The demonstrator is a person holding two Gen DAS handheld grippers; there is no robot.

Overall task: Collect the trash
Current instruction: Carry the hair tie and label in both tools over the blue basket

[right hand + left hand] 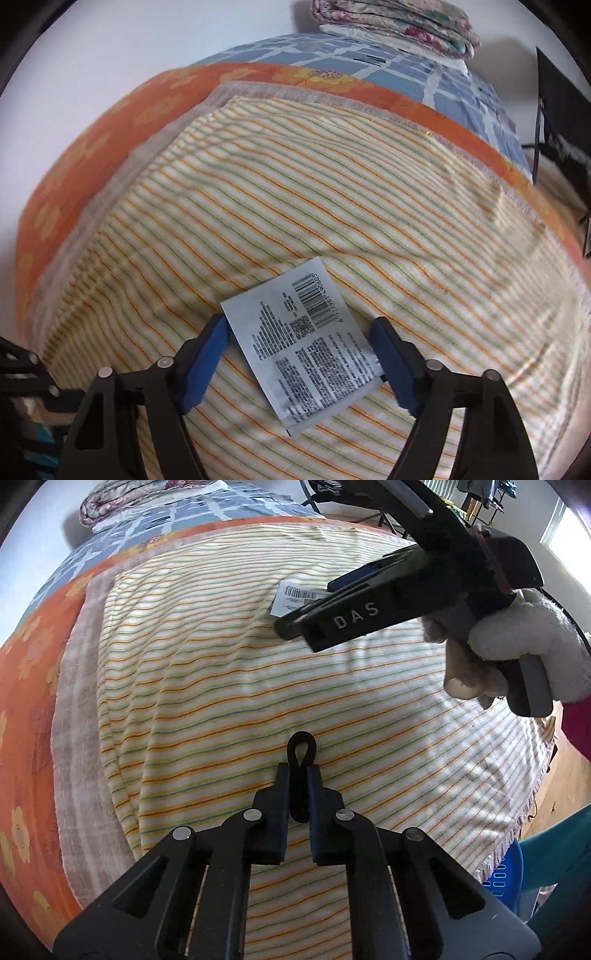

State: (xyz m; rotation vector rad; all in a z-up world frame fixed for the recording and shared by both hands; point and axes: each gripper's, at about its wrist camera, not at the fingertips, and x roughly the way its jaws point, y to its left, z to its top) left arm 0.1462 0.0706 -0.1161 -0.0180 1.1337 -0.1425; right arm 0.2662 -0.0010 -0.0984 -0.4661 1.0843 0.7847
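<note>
The right gripper [299, 354] stands open around the flat packet [303, 343]; press down into the striped sheet [332, 192], then close. The left gripper [299, 779] pinches a black loop [302, 753].

white printed packet [308, 341], flat on bedspread [332, 206]

Striped bedspread [332, 206] — white wall [110, 55]
</note>
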